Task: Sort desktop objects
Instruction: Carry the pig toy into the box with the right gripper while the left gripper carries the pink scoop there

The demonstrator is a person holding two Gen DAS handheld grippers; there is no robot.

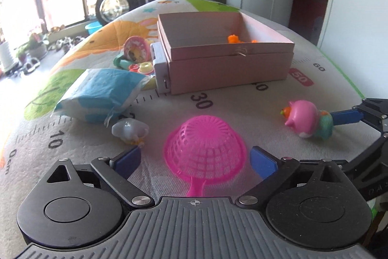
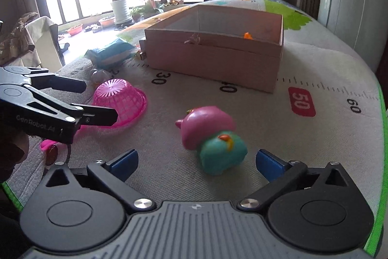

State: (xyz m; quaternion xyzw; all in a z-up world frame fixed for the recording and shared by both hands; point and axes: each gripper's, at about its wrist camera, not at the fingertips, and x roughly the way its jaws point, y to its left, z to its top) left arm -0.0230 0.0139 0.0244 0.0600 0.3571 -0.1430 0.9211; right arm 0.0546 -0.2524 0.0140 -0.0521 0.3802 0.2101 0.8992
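Observation:
A pink mesh strainer (image 1: 205,143) lies upside down on the mat, between the wide-apart fingers of my left gripper (image 1: 195,160); the pads do not touch it. A pink and teal toy figure (image 2: 213,140) lies on its side just ahead of my right gripper (image 2: 196,162), whose jaws stand wide with nothing pressed. The same toy figure (image 1: 306,118) shows at the right of the left wrist view, beside the right gripper's blue fingertip (image 1: 346,116). An open pink box (image 1: 225,52) sits further back with an orange toy (image 1: 234,38) inside.
A blue and white packet (image 1: 97,94) and a small pale toy (image 1: 129,130) lie to the left. Colourful small toys (image 1: 135,56) and a white device (image 1: 161,67) crowd the box's left side. The mat's green edge (image 2: 380,162) runs close on the right.

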